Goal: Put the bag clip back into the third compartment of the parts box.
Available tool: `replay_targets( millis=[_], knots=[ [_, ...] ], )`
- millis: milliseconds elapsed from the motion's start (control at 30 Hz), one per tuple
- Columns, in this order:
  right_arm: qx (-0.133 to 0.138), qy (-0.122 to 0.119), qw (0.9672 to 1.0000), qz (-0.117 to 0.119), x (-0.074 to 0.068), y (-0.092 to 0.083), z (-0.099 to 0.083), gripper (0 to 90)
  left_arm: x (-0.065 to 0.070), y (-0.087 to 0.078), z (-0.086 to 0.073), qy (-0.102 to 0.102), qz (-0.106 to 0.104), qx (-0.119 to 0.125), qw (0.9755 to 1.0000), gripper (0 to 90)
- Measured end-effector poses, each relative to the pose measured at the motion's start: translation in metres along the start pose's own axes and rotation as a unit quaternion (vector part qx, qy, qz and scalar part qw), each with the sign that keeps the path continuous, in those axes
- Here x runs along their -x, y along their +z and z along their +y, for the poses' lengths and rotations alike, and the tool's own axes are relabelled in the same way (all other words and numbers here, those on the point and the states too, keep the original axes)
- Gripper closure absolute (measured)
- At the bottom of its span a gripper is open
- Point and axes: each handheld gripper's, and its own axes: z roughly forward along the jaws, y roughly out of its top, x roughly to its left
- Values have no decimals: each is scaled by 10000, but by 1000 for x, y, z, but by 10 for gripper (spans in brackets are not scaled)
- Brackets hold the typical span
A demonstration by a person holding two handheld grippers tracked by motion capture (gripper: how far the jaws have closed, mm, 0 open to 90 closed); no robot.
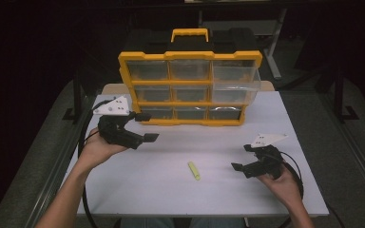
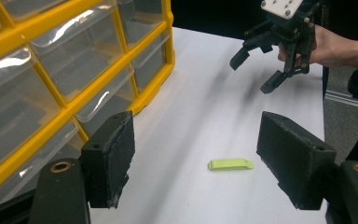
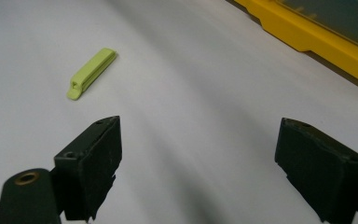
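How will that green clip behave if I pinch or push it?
The clip looks like stiff moulded plastic, so it probably won't flex. It lies flat on the smooth table, so a push likely slides it rather than rolls it. Being thin and low, it may slip from the pads.

left gripper point(image 1: 142, 127): black frame showing brass bushings behind matte, rough-faced rectangular pads, pale screw-dotted triangular plate above | right gripper point(image 1: 241, 158): wearing matching black jaws, pale plate, black cable looping behind | forearms: showing no sleeves
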Motion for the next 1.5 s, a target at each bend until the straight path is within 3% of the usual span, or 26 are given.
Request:
replay_targets(
  millis=[433, 833, 1500],
  knots=[
    [31, 68, 10000, 41, 0, 2, 0, 138, 4, -1, -21, -126, 153, 36, 9998, 257],
    [-17, 53, 9999, 90, -1, 5, 0, 139, 10, -6, -37, -103, 364, 70, 9993, 252],
    [-36, 129, 9998, 142, -3, 7, 1, 138, 17, -4, -68, -253, 591, -43, 9979, 234]
  ],
)
